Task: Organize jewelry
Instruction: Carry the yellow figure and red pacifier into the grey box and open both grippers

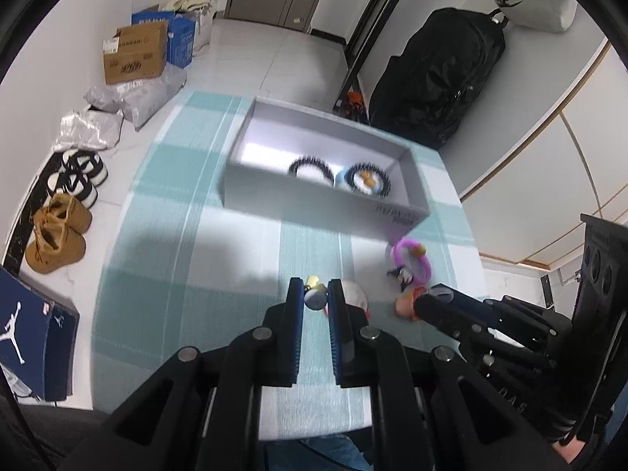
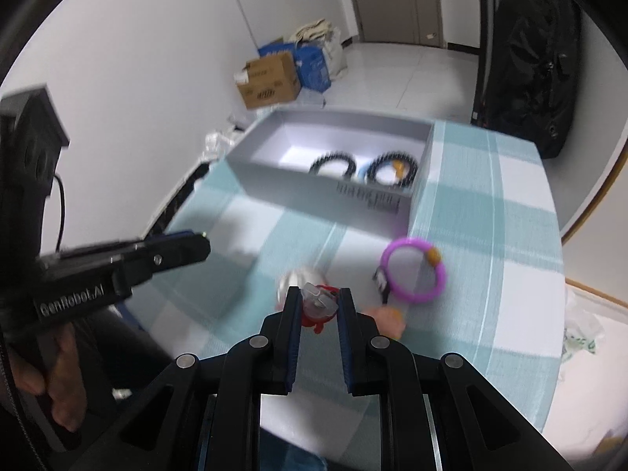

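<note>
My left gripper [image 1: 315, 294] is shut on a small pale-blue and yellow trinket [image 1: 314, 297], low over the checked cloth. My right gripper [image 2: 318, 299] is shut on a clear and red piece [image 2: 320, 304], held just above the cloth. A purple bracelet [image 2: 414, 271] with an orange bead lies to its right, beside a small black-and-white charm [image 2: 380, 279]. A pink-orange piece [image 2: 388, 320] and a white one [image 2: 298, 276] lie by the fingers. The open grey box [image 1: 325, 202] stands farther back and holds two black beaded bracelets [image 1: 310, 167] [image 1: 369, 178].
The teal-and-white cloth [image 1: 196, 255] covers the table, whose left edge drops to the floor. Shoes [image 1: 59, 235], cardboard boxes [image 1: 135, 55] and plastic bags lie there. A black bag [image 1: 439, 74] stands behind the box. A hand [image 2: 59, 384] holds the left gripper's handle.
</note>
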The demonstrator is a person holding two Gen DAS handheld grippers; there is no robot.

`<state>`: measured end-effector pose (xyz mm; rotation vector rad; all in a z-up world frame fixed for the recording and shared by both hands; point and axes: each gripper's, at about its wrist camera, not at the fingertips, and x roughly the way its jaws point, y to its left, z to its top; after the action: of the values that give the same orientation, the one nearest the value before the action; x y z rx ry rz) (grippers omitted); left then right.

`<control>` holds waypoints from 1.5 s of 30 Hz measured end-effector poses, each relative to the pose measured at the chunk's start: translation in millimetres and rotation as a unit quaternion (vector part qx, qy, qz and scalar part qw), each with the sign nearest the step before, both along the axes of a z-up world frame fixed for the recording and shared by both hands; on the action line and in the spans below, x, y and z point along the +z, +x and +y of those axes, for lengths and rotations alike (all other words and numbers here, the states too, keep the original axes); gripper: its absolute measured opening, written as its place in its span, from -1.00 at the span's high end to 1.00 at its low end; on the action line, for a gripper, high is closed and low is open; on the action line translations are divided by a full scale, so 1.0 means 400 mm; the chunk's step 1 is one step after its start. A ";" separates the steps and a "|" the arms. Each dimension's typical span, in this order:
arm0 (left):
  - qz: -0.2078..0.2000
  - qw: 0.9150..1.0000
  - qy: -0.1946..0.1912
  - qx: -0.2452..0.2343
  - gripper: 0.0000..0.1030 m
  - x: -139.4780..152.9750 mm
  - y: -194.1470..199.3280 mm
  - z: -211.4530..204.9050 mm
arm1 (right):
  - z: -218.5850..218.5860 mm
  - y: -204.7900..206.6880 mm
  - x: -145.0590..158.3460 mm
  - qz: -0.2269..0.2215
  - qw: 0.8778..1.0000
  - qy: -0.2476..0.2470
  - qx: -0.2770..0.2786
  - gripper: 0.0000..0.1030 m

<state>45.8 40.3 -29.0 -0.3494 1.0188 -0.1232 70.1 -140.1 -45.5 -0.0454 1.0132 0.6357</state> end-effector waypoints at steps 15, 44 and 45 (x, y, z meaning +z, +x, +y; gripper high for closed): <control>-0.002 1.000 0.006 -0.007 0.85 0.038 0.157 -0.010 | 0.002 0.194 0.097 0.002 0.999 0.049 -0.001 0.68; 0.044 0.998 -0.035 -0.035 0.85 -0.039 0.283 -0.018 | 0.005 0.353 0.016 0.060 0.993 0.098 -0.011 0.68; 0.045 0.998 -0.038 -0.035 0.85 -0.041 0.285 -0.017 | 0.006 0.355 0.013 0.063 0.993 0.097 -0.011 0.68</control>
<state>159.7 33.6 -45.5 -0.3912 1.1172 -0.2111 212.2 -137.6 -40.3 0.1788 1.0678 0.7208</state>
